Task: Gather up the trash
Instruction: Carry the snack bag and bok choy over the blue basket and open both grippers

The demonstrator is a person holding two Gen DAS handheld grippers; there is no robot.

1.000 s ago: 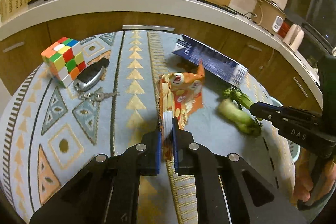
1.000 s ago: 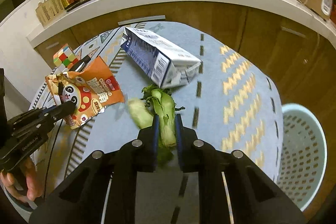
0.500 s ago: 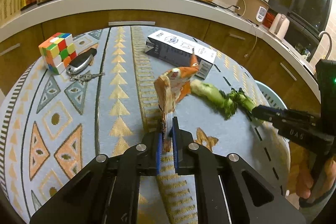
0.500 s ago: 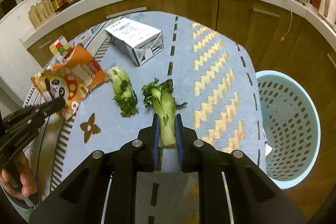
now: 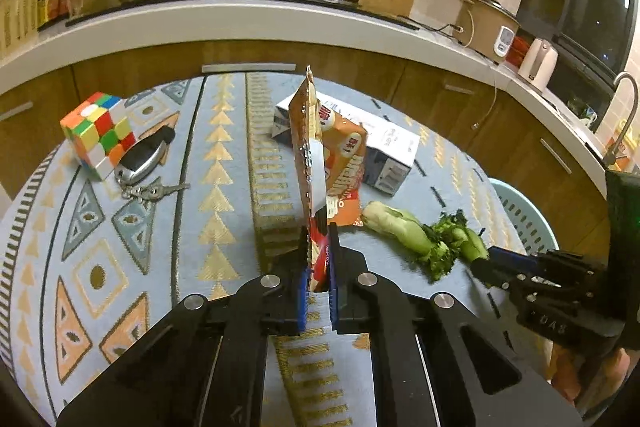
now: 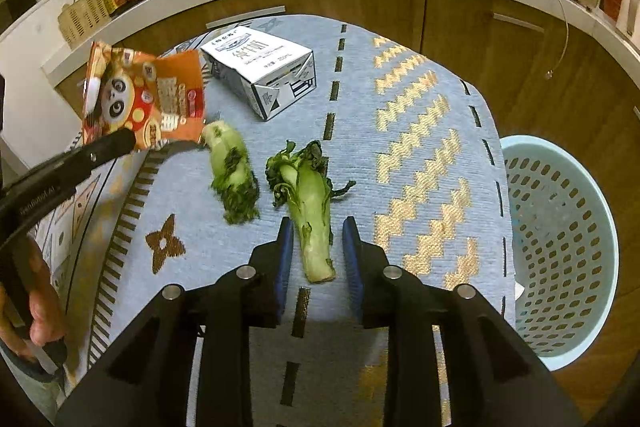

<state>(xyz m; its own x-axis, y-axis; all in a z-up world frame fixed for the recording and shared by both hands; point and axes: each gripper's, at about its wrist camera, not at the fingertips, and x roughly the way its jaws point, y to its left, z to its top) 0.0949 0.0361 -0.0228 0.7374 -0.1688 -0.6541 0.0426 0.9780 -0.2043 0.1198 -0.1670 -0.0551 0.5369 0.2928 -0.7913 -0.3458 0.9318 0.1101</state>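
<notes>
My left gripper is shut on an orange snack bag and holds it upright above the table; the bag also shows in the right wrist view. My right gripper is open, its jaws apart on either side of a bok choy stalk that lies between them on the table. A second bok choy piece lies to its left. A white and blue milk carton lies farther back. A light blue basket stands below the table's right edge.
A Rubik's cube, a car key fob and keys lie at the table's left. The table has a patterned blue cloth. A kitchen counter with stove and wok runs behind.
My right gripper has opened, and the bok choy stalk now lies on the table between its jaws. My left gripper has lifted the snack bag higher and more upright.
</notes>
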